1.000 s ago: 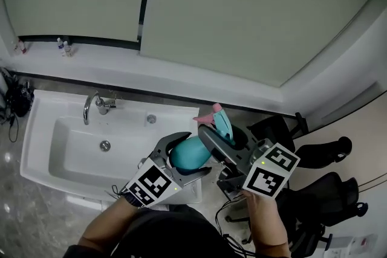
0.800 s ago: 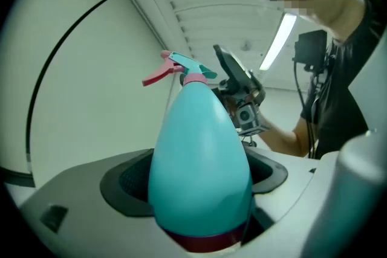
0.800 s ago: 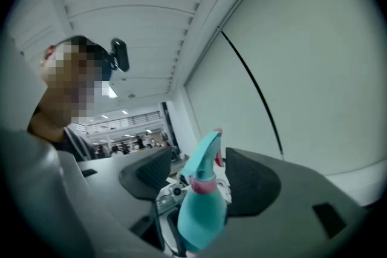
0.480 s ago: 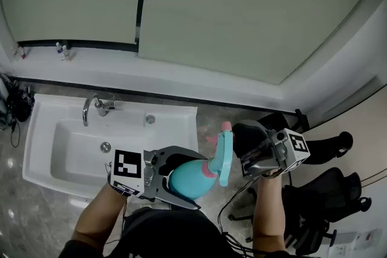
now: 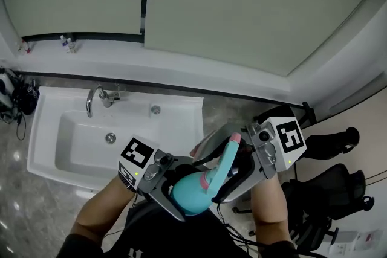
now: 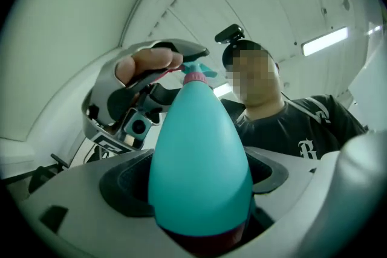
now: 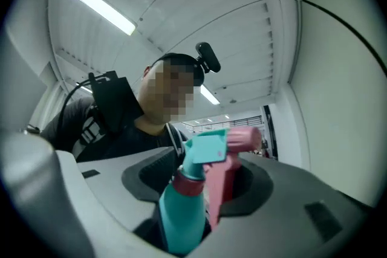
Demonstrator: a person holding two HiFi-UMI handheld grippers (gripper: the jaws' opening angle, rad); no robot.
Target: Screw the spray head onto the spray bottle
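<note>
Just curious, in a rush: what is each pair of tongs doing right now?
Left tongs: closed on the teal spray bottle.
Right tongs: just been opening, now open around the spray head.

Washroom — white sink [image 5: 176, 130], faucet [image 5: 97, 99].

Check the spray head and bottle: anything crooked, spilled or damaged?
Nothing stands out. The spray head sits in line on the spray bottle, which the left gripper clamps; no spill or damage visible.
</note>
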